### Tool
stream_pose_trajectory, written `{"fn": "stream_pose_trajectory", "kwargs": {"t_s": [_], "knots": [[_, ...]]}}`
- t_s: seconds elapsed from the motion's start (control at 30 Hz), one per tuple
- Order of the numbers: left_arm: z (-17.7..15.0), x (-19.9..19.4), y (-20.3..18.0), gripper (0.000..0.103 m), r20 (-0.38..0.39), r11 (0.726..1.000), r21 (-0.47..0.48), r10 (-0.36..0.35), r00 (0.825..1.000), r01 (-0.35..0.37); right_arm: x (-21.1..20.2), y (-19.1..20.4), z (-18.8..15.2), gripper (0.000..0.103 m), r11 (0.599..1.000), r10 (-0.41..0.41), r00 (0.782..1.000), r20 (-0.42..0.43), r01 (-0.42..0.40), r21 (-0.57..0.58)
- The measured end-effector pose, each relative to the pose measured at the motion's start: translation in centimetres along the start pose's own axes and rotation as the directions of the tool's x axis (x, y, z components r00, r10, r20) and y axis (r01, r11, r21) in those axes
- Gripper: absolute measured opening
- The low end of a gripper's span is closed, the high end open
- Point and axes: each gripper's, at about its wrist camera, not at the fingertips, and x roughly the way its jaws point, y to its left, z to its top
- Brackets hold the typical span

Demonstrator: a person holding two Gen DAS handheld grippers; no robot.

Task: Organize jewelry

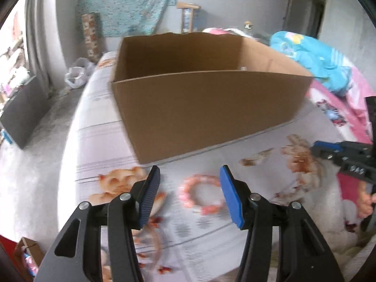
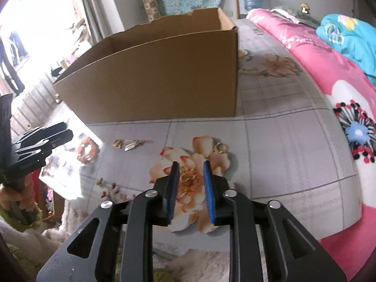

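Observation:
A pink beaded bracelet [image 1: 202,193] lies on the floral bedsheet, just ahead of and between the tips of my open, empty left gripper [image 1: 190,176]. It also shows in the right wrist view [image 2: 87,150], in front of the left gripper [image 2: 58,136]. My right gripper [image 2: 190,164] is open and empty over a printed flower. A gold ring [image 2: 221,148] lies just ahead of its right finger. A gold-coloured jewelry piece [image 2: 129,143] lies to the left, near the open cardboard box [image 2: 164,75], which also shows in the left wrist view [image 1: 199,108].
A pink floral blanket [image 2: 329,75] and a turquoise blanket [image 2: 347,35] lie to the right of the box. The bed edge drops to the floor on the left [image 1: 47,129], where a plastic bag [image 1: 76,74] and a dark board [image 1: 23,112] sit.

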Motion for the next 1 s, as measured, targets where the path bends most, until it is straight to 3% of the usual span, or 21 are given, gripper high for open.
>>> {"fn": "stream_pose_trajectory", "kwargs": {"t_s": [0.17, 0.33, 0.57, 0.63, 0.77, 1.0], "knots": [[-0.3, 1.0, -2.6, 0.051, -0.027, 0.996, 0.046, -0.076, 0.997, 0.077, 1.2, 1.1, -0.2, 0.027, 0.994, -0.039, 0.999, -0.022, 0.036, -0.102], [-0.9, 1.3, -4.7, 0.051, -0.038, 0.989, 0.102, -0.101, 0.994, 0.105, 2.4, 1.1, 0.1, 0.027, 0.979, -0.055, 0.998, -0.042, 0.046, -0.198], [-0.7, 1.9, -5.5, 0.051, -0.042, 0.984, 0.134, -0.115, 0.992, 0.12, 2.6, 1.4, 0.5, 0.027, 0.937, -0.035, 0.996, -0.082, 0.004, -0.349], [-0.6, 2.0, -5.4, 0.051, -0.044, 0.984, 0.131, -0.116, 0.992, 0.121, 2.8, 1.5, 0.8, 0.022, 0.924, -0.015, 0.994, -0.108, -0.027, -0.382], [-0.5, 2.1, -5.1, 0.051, -0.042, 0.984, 0.13, -0.114, 0.993, 0.119, 2.9, 1.7, 1.4, 0.012, 0.905, 0.016, 0.988, -0.156, -0.081, -0.418], [-0.4, 2.3, -4.9, 0.051, -0.045, 0.985, 0.122, -0.117, 0.992, 0.122, 3.0, 1.1, 1.9, 0.011, 0.913, 0.04, 0.985, -0.169, -0.105, -0.394]]}}
